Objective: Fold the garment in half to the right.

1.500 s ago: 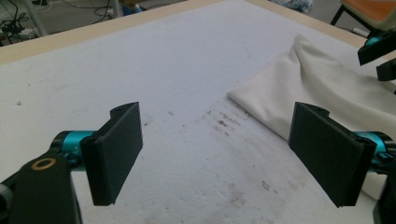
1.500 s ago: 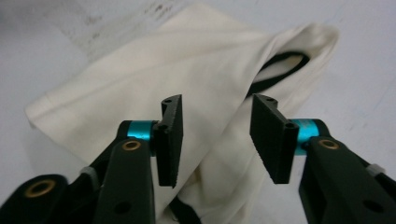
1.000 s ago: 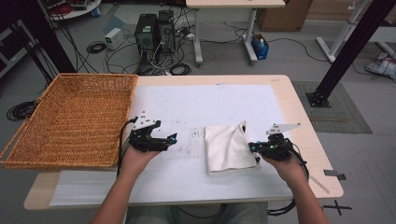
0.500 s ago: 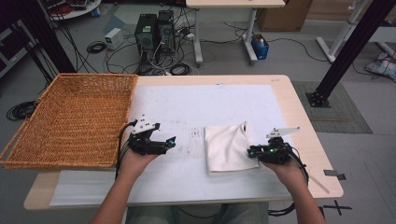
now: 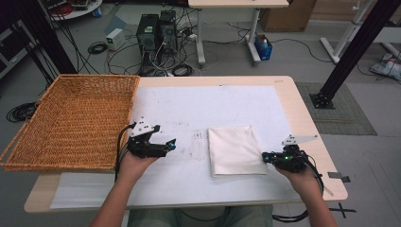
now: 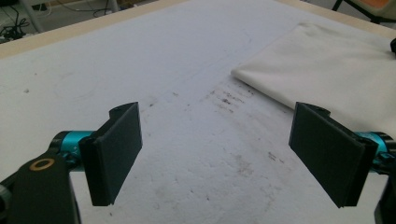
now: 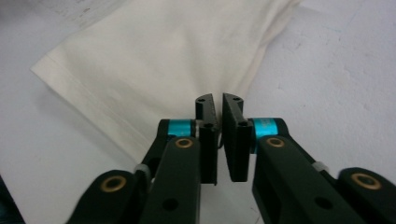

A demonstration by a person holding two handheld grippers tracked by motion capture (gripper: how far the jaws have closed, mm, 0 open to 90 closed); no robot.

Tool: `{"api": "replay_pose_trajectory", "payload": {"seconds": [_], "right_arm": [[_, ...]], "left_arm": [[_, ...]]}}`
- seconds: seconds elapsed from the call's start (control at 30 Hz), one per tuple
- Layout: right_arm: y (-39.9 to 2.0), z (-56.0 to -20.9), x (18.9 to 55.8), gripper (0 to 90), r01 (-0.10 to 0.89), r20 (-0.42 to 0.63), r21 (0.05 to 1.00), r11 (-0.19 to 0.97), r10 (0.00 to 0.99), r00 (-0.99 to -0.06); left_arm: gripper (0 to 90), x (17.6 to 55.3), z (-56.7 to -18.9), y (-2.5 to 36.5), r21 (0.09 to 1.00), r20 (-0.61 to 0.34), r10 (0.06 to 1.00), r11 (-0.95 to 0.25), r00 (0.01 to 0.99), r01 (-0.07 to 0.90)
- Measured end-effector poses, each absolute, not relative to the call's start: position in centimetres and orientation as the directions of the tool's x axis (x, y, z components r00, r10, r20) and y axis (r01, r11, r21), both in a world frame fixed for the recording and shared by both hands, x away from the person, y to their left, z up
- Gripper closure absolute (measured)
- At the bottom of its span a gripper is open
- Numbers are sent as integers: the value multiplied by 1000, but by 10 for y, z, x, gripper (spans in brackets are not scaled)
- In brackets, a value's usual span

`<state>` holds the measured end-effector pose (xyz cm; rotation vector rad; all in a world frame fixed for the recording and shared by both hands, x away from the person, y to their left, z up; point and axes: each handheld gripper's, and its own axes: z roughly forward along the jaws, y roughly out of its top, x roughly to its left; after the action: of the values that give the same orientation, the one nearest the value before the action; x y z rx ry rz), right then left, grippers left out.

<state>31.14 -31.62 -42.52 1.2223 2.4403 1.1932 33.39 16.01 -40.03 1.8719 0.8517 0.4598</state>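
your right tool (image 5: 265, 156) has slid off the folded cloth (image 5: 235, 149) to its right edge, jaws just closing, nearly together, nothing between. cloth lies flat mid-worktop (image 5: 198, 106). your left tool (image 5: 170, 144) hovers nearby, jaws wide apart, empty.

The right gripper (image 5: 265, 156) now sits just off the folded white cloth's (image 5: 235, 149) right edge, having drawn back from the fabric it overlapped earlier; its jaws, nearly together, have just been closing with nothing visible between them.
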Motion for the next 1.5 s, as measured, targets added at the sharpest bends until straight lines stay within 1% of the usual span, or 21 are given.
{"api": "replay_pose_trajectory", "payload": {"seconds": [0.07, 0.13, 0.23, 0.27, 0.33, 0.4, 0.5, 0.53, 0.6, 0.63, 0.67, 0.7, 0.87, 0.9, 0.93, 1.03, 1.1, 1.13, 1.2, 1.3, 1.5], "right_arm": [[-317, -426, 313, 737, 607, 204, 725, 325, 741, -640], [-317, -419, 318, 674, 594, 201, 744, 306, 746, -635], [-314, -410, 326, 623, 570, 186, 771, 285, 755, -629], [-307, -402, 338, 590, 540, 165, 795, 275, 760, -629], [-302, -400, 344, 579, 531, 154, 803, 269, 768, -622], [-292, -404, 367, 571, 533, 152, 813, 235, 798, -583], [-287, -422, 390, 573, 589, 171, 781, 209, 835, -523], [-287, -429, 397, 613, 603, 180, 771, 203, 840, -512], [-285, -437, 405, 775, 614, 213, 767, 189, 827, -520], [-284, -439, 407, 844, 607, 197, 769, 200, 829, -523], [-284, -439, 408, 880, 601, 186, 773, 203, 834, -520], [-285, -439, 409, 900, 601, 188, 775, 197, 835, -517], [-297, -434, 407, 900, 606, 193, 774, 185, 842, -504], [-299, -431, 405, 883, 595, 174, 779, 199, 842, -510], [-302, -424, 400, 764, 565, 154, 798, 212, 834, -530], [-306, -412, 389, 554, 514, 119, 828, 226, 824, -554], [-307, -409, 386, 525, 502, 121, 836, 223, 817, -564], [-311, -404, 379, 401, 471, 112, 855, 217, 810, -575], [-314, -400, 374, 309, 464, 122, 864, 194, 814, -568], [-318, -396, 367, 238, 450, 129, 874, 181, 807, -576], [-319, -392, 358, 198, 437, 136, 881, 183, 785, -604]], "left_arm": [[172, 333, -401, 159, 894, -48, 727, -274, 685, 354], [172, 332, -401, 159, 896, -48, 725, -273, 687, 351], [172, 329, -400, 161, 898, -43, 723, -273, 689, 344], [172, 327, -399, 163, 902, -45, 725, -267, 688, 340], [167, 327, -399, 165, 904, -43, 728, -263, 685, 336], [165, 325, -398, 169, 906, -43, 731, -258, 681, 335], [165, 324, -399, 171, 908, -47, 734, -252, 678, 336], [165, 323, -399, 172, 908, -47, 735, -251, 676, 336], [165, 324, -400, 174, 906, -44, 737, -254, 674, 337], [165, 324, -401, 176, 907, -45, 738, -252, 674, 338], [165, 325, -401, 177, 906, -48, 739, -251, 672, 342], [165, 325, -401, 177, 906, -48, 739, -251, 672, 342], [165, 327, -401, 179, 910, -51, 740, -242, 671, 336], [165, 327, -400, 180, 912, -51, 740, -239, 671, 334], [165, 326, -400, 179, 914, -64, 741, -225, 668, 337], [165, 326, -397, 174, 918, -68, 735, -218, 674, 331], [165, 326, -396, 171, 920, -67, 731, -219, 679, 326], [159, 325, -394, 167, 922, -64, 728, -219, 683, 320], [141, 325, -393, 162, 920, -69, 725, -219, 685, 325], [134, 325, -392, 156, 920, -72, 718, -219, 692, 324], [133, 326, -389, 144, 924, -76, 698, -220, 712, 314]]}}
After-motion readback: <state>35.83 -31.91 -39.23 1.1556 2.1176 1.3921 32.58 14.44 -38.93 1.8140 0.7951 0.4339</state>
